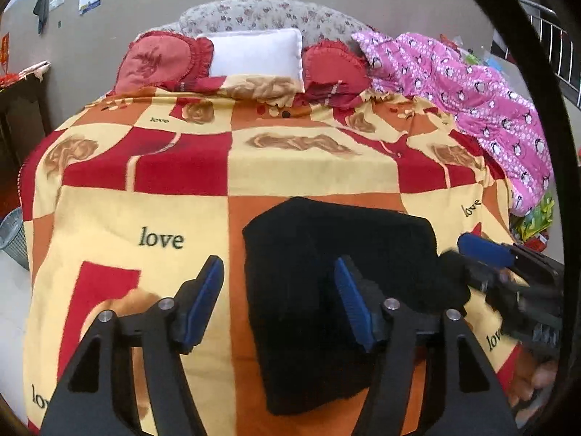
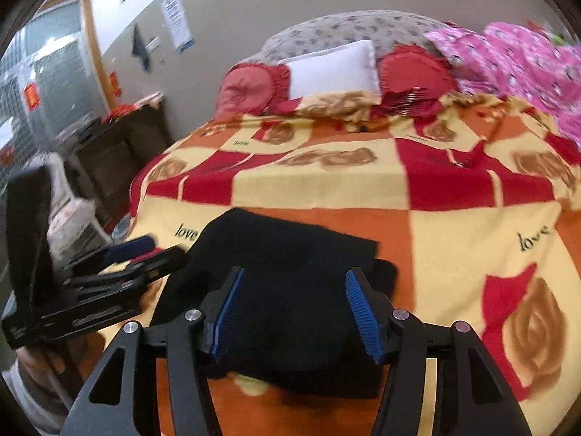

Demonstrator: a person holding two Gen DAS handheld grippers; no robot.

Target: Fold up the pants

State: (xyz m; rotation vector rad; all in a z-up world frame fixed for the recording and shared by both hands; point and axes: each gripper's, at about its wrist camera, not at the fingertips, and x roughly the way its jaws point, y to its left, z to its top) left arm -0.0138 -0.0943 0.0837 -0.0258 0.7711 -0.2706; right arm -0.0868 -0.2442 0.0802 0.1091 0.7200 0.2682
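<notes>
Lying folded into a compact black block, the pants rest on the bedspread near the bed's foot. The left gripper hangs open, its right finger over the pants' left part; the right gripper (jaws spread, empty) hovers directly above them. Bare bedspread extends toward the pillows.

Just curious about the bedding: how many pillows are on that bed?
3: a red frilled pillow at left, a white pillow in the middle, another red pillow right of it. The pink quilt may hide more.
</notes>
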